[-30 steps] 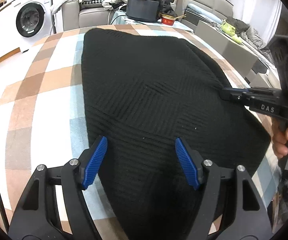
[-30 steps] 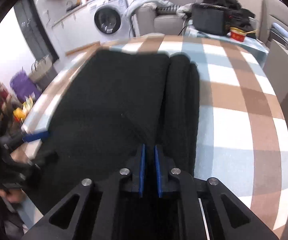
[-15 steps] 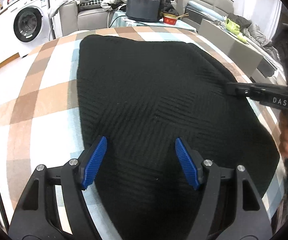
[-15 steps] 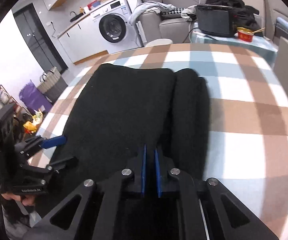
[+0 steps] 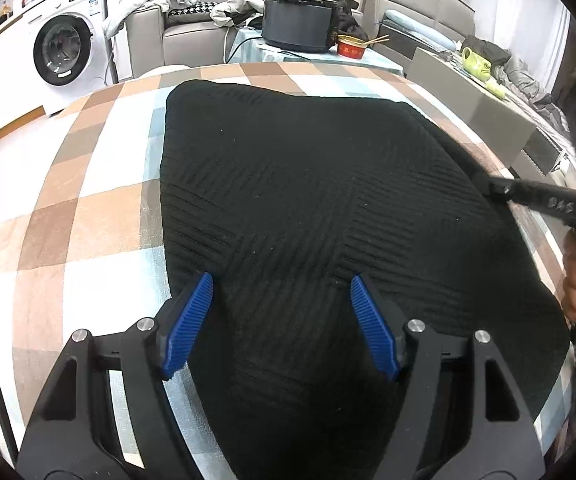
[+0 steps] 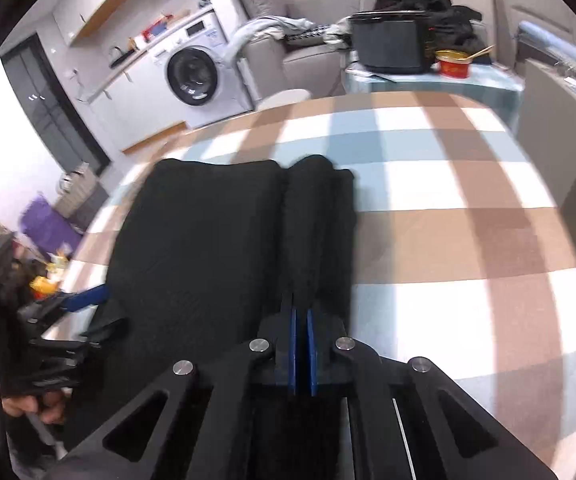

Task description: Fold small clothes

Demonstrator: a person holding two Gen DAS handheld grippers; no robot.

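A black ribbed knit garment [image 5: 307,200] lies spread on the checked tablecloth [image 5: 88,220]. My left gripper [image 5: 282,320] is open, its blue pads just above the garment's near edge, holding nothing. My right gripper [image 6: 300,344] is shut on the garment's right edge [image 6: 315,240], where the cloth bunches into a raised fold. In the left wrist view the right gripper [image 5: 495,188] shows at the garment's right side. In the right wrist view the left gripper [image 6: 84,308] shows at the left, open.
The table's far edge [image 5: 280,66] faces a sofa with clothes [image 5: 192,12], a black box [image 5: 295,20] and a red bowl [image 5: 351,46] on a small table. A washing machine [image 5: 64,52] stands at the far left. A grey cabinet [image 6: 567,152] is to the right.
Both grippers have risen and drawn back, so more of the garment and table shows. The right gripper stays shut on the garment's edge. The left gripper stays open.
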